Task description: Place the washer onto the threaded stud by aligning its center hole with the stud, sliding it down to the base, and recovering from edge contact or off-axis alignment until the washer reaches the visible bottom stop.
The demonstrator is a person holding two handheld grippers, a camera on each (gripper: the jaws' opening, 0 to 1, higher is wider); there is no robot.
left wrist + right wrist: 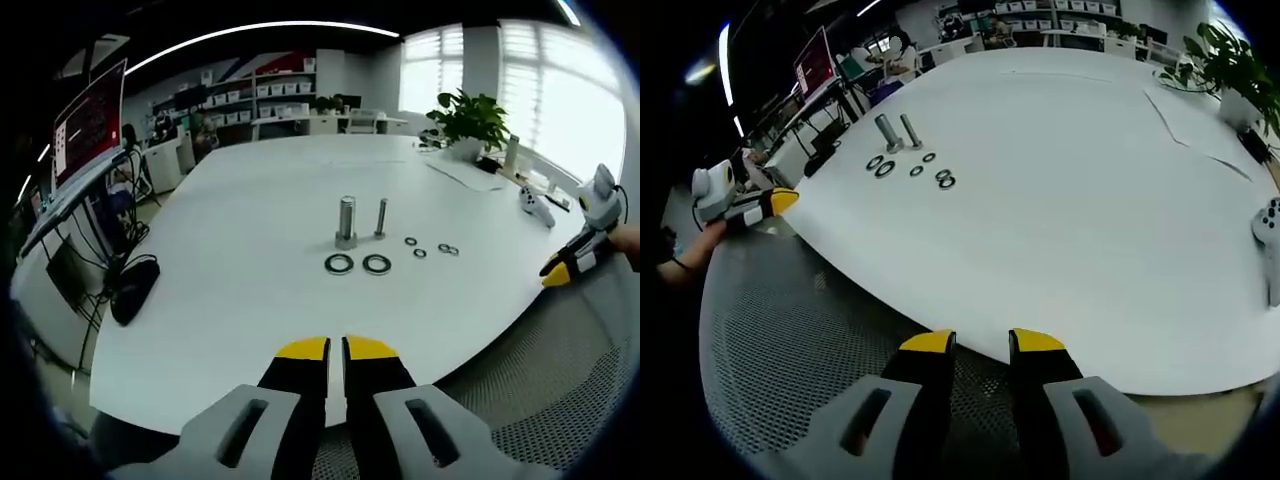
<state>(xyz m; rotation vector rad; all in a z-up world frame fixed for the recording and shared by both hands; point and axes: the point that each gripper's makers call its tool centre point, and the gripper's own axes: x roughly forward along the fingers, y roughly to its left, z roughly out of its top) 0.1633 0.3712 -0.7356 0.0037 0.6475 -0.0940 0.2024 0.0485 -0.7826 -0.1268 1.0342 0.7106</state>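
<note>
Two threaded studs stand upright near the middle of the white table (250, 200): a thick stud (346, 222) (886, 131) and a thinner stud (381, 216) (910, 129). In front of them lie two large washers (339, 264) (377, 264) (884, 169), flat and side by side, and a few small washers (420, 253) (945, 180) lie to one side. My left gripper (336, 349) (770, 203) hovers at the near table edge, jaws together and holding nothing. My right gripper (983, 342) (556, 271) is off the table's side over a mesh surface, its jaws apart and empty.
A white game controller (535, 205) (1268, 225) and sheets of paper (470, 175) lie at the table's far side near a potted plant (468, 118). A monitor (88, 125) and cables stand left of the table. A grey mesh surface (790, 340) lies below the table edge.
</note>
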